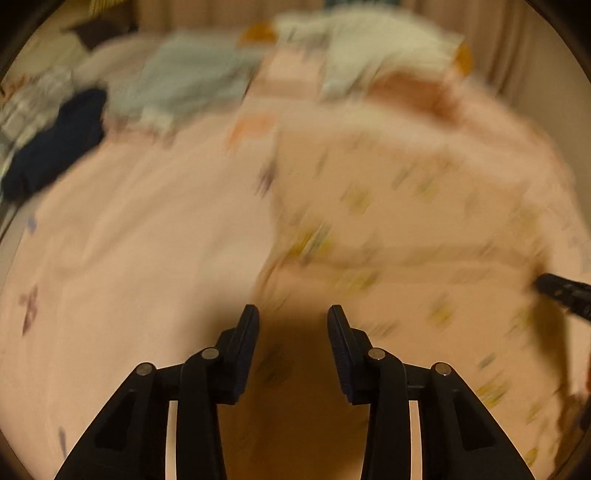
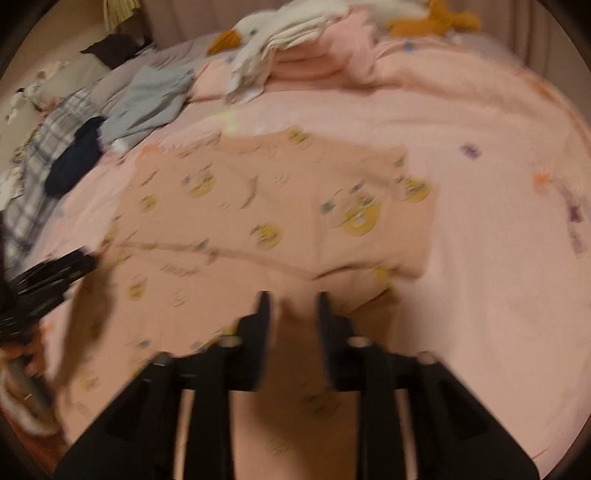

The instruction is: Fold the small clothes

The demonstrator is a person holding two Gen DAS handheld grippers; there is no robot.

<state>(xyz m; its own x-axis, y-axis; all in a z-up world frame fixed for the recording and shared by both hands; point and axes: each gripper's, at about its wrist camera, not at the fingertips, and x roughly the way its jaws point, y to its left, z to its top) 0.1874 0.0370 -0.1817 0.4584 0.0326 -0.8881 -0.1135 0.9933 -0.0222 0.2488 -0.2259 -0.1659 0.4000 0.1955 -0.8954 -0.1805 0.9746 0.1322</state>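
Blur smears both views, the left wrist view worst, so prints and fabric edges are hard to read. A peach garment (image 2: 266,206) with yellow round prints lies spread on the pink bed cover (image 2: 498,258), about mid-bed, its near part running under both claws. A fold line crosses it from side to side, and its near left edge is lost in smear.

The left gripper (image 1: 292,321) points down at the cover with its jaws partly apart; nothing is pinched between them, only shadowed cloth below. The right gripper (image 2: 293,306) hangs over the garment's near edge, jaws likewise partly apart with the cloth beneath them, not clamped. Each claw shows as a dark streak at the edge of the other's view. At the left edge of the right wrist view, fingers (image 2: 31,356) wrap the left tool's handle, mostly cut off.

Toward the bed's far left corner lie a navy piece (image 2: 74,162), a light blue piece (image 2: 147,99) and checked cloth (image 2: 40,177), overlapping in a heap. At the far edge sit a white stack (image 2: 273,40) and mustard-coloured fabric (image 2: 432,20), partly cut off by the frame.
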